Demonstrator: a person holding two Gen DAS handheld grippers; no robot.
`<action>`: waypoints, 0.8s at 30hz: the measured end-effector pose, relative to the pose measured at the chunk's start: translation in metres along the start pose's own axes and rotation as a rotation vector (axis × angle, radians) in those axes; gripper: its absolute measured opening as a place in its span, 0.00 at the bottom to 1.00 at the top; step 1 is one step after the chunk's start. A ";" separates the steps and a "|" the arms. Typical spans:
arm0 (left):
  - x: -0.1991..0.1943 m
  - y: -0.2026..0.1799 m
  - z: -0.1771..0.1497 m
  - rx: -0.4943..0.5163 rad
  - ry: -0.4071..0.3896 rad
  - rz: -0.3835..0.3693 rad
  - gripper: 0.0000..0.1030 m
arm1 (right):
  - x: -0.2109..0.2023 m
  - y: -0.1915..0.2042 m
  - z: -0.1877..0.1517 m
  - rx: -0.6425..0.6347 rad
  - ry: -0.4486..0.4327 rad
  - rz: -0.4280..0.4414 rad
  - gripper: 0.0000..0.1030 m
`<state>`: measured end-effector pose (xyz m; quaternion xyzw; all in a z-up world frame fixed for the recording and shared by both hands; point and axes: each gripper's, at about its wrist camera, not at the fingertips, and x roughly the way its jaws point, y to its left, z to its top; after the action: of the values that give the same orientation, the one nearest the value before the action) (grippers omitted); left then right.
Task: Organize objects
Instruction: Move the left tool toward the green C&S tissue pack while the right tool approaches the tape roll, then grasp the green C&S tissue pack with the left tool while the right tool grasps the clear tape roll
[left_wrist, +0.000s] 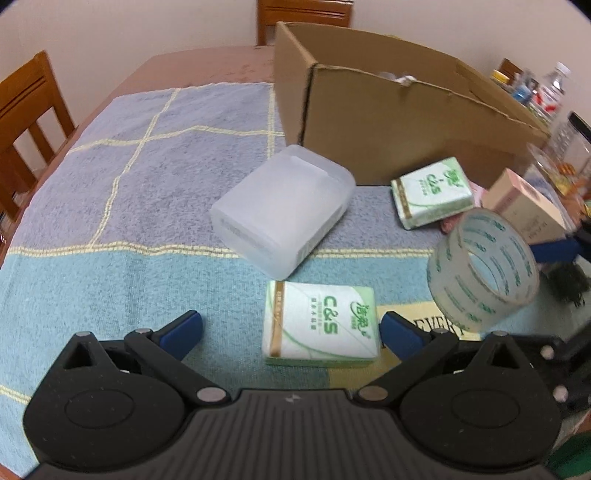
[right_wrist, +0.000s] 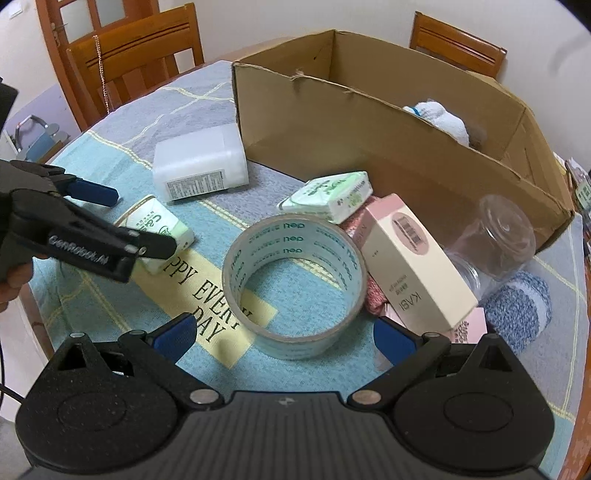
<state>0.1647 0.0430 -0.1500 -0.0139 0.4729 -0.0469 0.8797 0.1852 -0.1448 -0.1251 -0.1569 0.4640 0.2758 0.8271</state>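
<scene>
**Me:** Left gripper (left_wrist: 290, 330) first: its jaws are spread wide and hold nothing. From the left wrist view, a tissue pack (left_wrist: 320, 325) lies flat on the towel (left_wrist: 110, 184) right between the two blue fingertips (left_wrist: 183, 330), a little ahead of them.

**You:** So what might spoil that pick?

**Me:** I judge the pack soft and low. If I close too high, the pads could skid over its wrapper; too low, and they could snag the towel and drag it. The frosted plastic case (left_wrist: 282, 210) sits just beyond the pack, so overshooting would nudge it.

**You:** And the other side?

**Me:** From the right wrist view, my right gripper (right_wrist: 282, 338) is likewise released and empty. The tape roll (right_wrist: 295, 284) stands tilted on the counter between its fingertips, slightly ahead. The pink carton (right_wrist: 413, 258) is just beside the roll on the right, perhaps touching; I cannot tell.

**You:** Risk there?

**Me:** The roll is round and slick, so I expect it could roll or pop out if squeezed off-centre. My right finger could also knock the carton into the clear jar (right_wrist: 495, 240) behind it.

**You:** Where does everything go?

**Me:** Probably the cardboard box (right_wrist: 369, 147) at the back, open-topped, with white cloth already inside. A second tissue pack (right_wrist: 328, 195) lies near its front wall.
</scene>
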 end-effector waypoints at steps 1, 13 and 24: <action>-0.001 -0.001 0.000 0.008 -0.006 0.003 0.99 | 0.001 0.000 0.001 -0.002 -0.004 -0.001 1.00; -0.006 -0.014 -0.001 0.118 -0.038 -0.030 0.85 | 0.010 0.006 0.011 -0.017 -0.016 0.016 1.00; 0.000 -0.018 -0.006 0.136 -0.037 -0.008 0.64 | 0.007 0.002 0.009 -0.019 -0.021 -0.011 1.00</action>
<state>0.1586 0.0248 -0.1517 0.0433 0.4521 -0.0820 0.8871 0.1934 -0.1367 -0.1262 -0.1643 0.4519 0.2770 0.8319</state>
